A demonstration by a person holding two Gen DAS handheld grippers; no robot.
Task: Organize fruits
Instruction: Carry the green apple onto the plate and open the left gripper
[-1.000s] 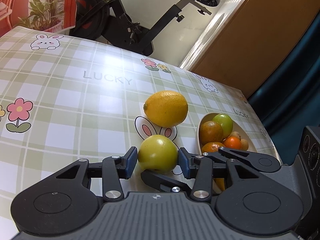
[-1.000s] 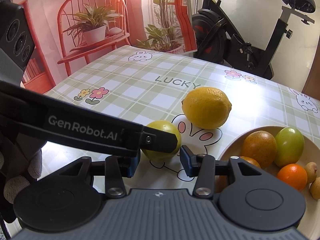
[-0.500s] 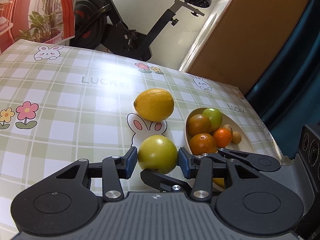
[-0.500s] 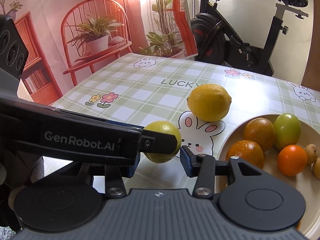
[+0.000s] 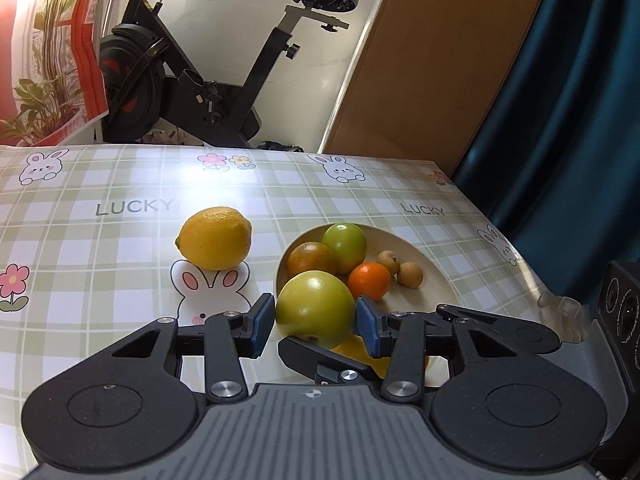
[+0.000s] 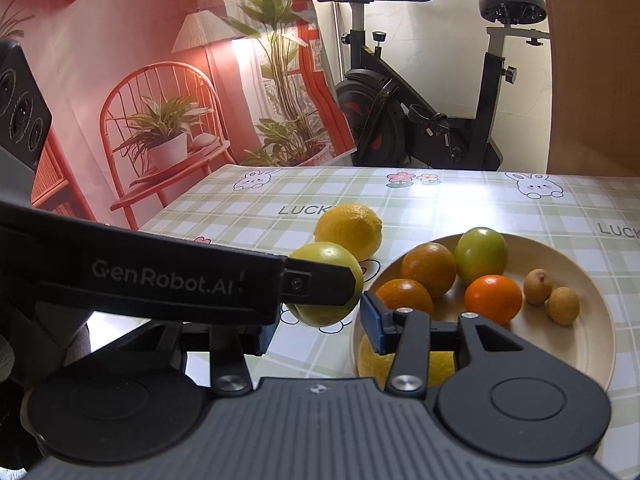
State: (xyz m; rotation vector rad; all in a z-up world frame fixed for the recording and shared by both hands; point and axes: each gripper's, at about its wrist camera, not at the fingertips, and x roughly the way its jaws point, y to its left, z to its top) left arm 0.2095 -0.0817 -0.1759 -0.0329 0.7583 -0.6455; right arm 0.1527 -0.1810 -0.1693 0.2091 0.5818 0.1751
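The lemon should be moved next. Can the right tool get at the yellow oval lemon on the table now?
Probably not directly: the left tool, shut on a round green fruit, crosses before the empty right tool, blocking the yellow oval lemon.

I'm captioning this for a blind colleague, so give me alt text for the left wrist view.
The left gripper holds a green fruit between its blue-padded fingers, above a checked tablecloth. Behind are a lemon and a plate of fruit.
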